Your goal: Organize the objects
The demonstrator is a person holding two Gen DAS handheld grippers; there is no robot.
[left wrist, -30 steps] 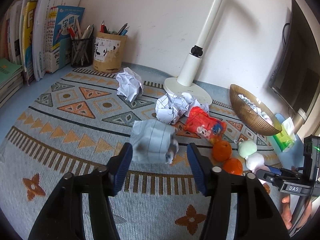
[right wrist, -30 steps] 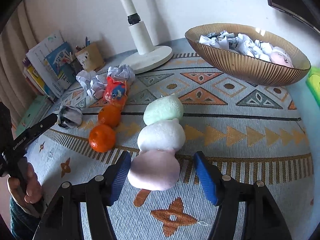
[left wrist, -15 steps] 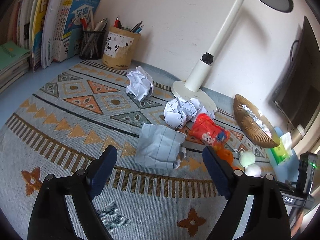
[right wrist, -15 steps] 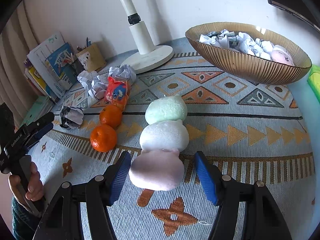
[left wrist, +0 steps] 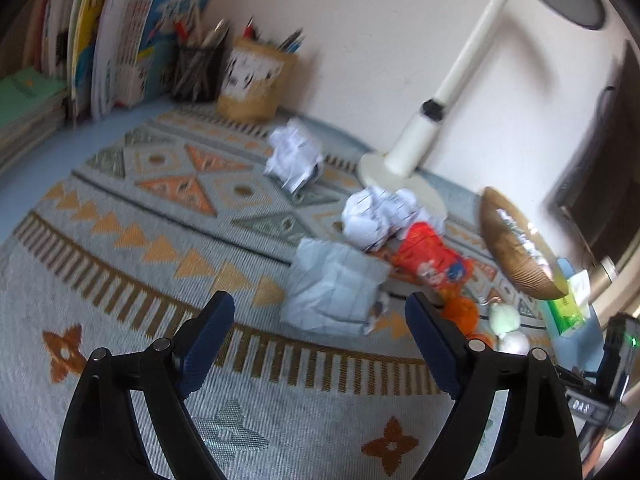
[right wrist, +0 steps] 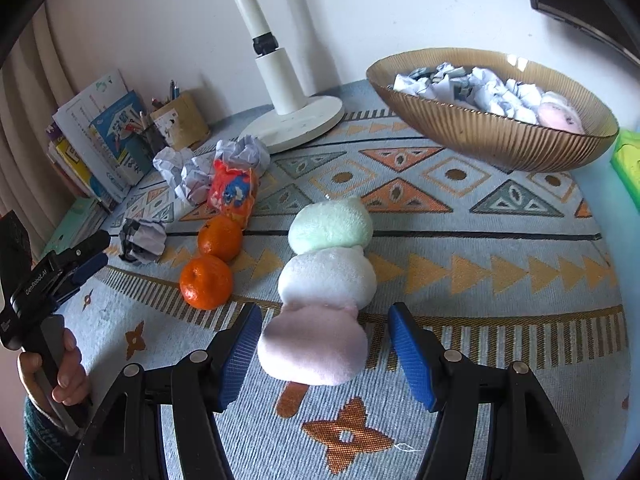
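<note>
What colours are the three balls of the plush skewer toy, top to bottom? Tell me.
Plush skewer toy: green at the far end, white in the middle, pink nearest the camera. Clearest in the right wrist view.

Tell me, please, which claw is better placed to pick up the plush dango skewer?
The right claw: it already straddles the pink end of the plush dango skewer, with neither pad pressing on it. The left claw stands open before a crumpled paper ball, off to the side.

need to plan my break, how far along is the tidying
Partly done: the bowl already holds paper balls. In hand: nothing gripped; the right gripper is open around the plush skewer, the left gripper open before a paper wad. Left: two oranges, the snack bag, more paper.
</note>
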